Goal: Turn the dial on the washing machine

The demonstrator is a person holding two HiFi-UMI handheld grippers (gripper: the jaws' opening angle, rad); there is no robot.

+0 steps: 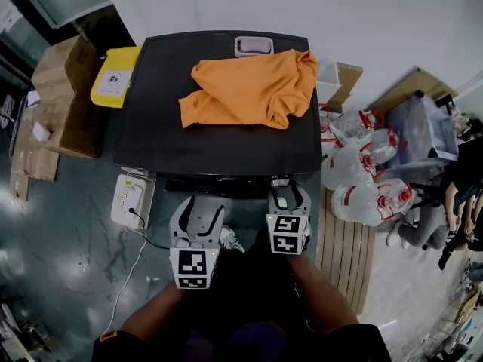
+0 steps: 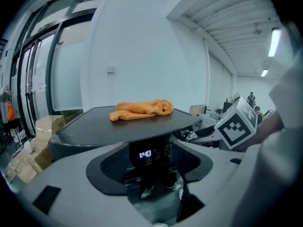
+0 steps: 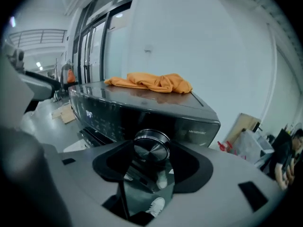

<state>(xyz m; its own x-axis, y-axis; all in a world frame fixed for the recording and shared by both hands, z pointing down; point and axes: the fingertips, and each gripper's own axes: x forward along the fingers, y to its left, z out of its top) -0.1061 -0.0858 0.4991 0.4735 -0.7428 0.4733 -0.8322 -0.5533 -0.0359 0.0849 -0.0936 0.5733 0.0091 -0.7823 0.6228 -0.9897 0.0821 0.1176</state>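
Dial (image 1: 281, 200): in the head view it sits lower centre, on the front edge of the washing machine (image 1: 151, 127), between the jaws of my right gripper (image 1: 289, 193).
Head view, left gripper (image 1: 200, 210): it is held just left of the right one, facing the same front panel.
Head view, surroundings: an orange garment (image 1: 249, 87) lies crumpled on the lid toward the upper right, well back from the controls. A yellow box (image 1: 113, 78) stands at the machine's upper left. Cardboard boxes (image 1: 60, 89) are at far left, and plastic bags (image 1: 355, 164) are piled at right. A white device (image 1: 132, 200) with a cable is on the floor at lower left.
Left gripper view: the jaws stand apart and are empty. The lit display (image 2: 145, 153) shows through the gap, some way beyond the tips.
Right gripper view: the metal dial sits at frame centre, right at the jaw tips. The pads meet its rim on both sides, so I judge it clamped.
Obstructions: I see none around the dial. The garment is well clear of it.
Risk, slip: my hold is only at the tips on a smooth rim. Rolling my wrist off the dial's axis could let the pads skate off.
Risk, overshoot: a jerky roll could carry me past the setting I want.
Risk, left side: if that gripper drifts forward, it could press a panel button.
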